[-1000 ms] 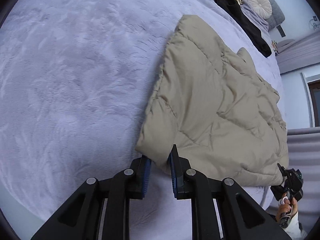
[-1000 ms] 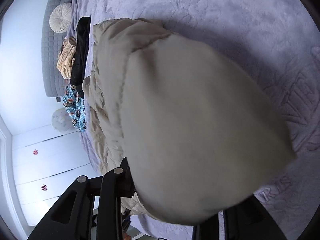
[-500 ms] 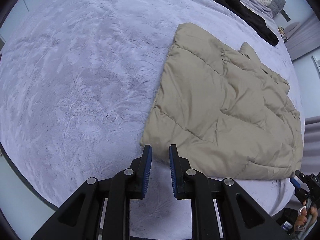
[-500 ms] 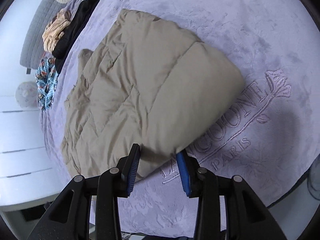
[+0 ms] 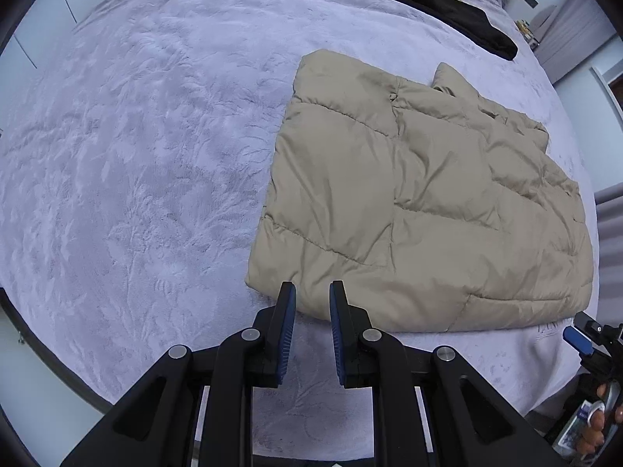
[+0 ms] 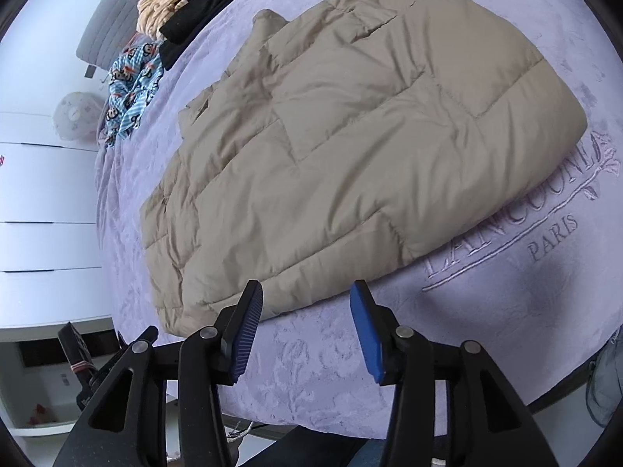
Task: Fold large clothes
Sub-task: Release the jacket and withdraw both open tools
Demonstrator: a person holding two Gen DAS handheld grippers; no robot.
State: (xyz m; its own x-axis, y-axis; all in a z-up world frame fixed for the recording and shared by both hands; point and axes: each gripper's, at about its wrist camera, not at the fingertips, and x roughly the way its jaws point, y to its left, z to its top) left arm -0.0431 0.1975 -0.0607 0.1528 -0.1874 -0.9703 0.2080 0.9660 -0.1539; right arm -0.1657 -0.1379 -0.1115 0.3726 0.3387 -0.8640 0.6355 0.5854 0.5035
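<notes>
Plainly, the folded beige puffer jacket (image 5: pixel 420 202) is left lying on the lilac bedspread (image 5: pixel 136 155), near the bed's front edge, and neither gripper is holding it. The left gripper (image 5: pixel 312 303) is seen with its fingers drawn nearly together and empty, just above the jacket's near corner; the right gripper (image 6: pixel 305 303) has just been opening, its fingers now well apart with only bedspread between them. A risk can be judged from here: the padded fill is springy, so the top layer may be pushed back open once released, and the fold may be lost. The slick shell may also be dragged askew if a corner is caught by a passing finger. The black garment (image 5: pixel 447 11) laid out to its full length and the right gripper's own handle held in a hand (image 5: pixel 592 424) are shown only by the left wrist view. The embroidered lettering (image 6: pixel 545 225) beside the jacket and the white drawers (image 6: pixel 43 210) are shown only by the right wrist view.
</notes>
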